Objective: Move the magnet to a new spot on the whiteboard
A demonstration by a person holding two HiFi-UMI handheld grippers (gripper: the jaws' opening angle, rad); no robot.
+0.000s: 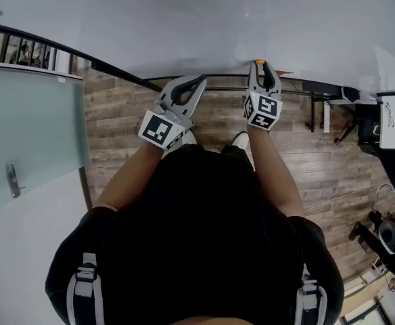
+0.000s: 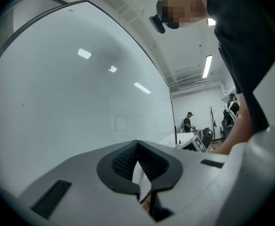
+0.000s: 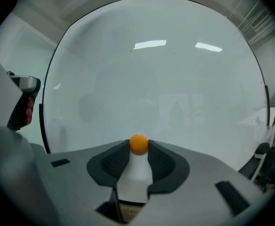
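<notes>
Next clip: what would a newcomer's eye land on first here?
The orange magnet on the big whiteboard, pinched between the tips of the right tongs, low in the middle of the right gripper view. In the head view, the left tongs are shut and empty, just to the left of the right tongs.

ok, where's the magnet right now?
Centre of the right gripper view: the orange magnet sits on the whiteboard, between the jaw tips of the right gripper, which touch it on both sides.

Small round orange magnet (image 3: 138,144) on the glossy white whiteboard (image 3: 151,79), snug between the right gripper's (image 3: 138,146) fingers (image 3: 115,160).
</notes>
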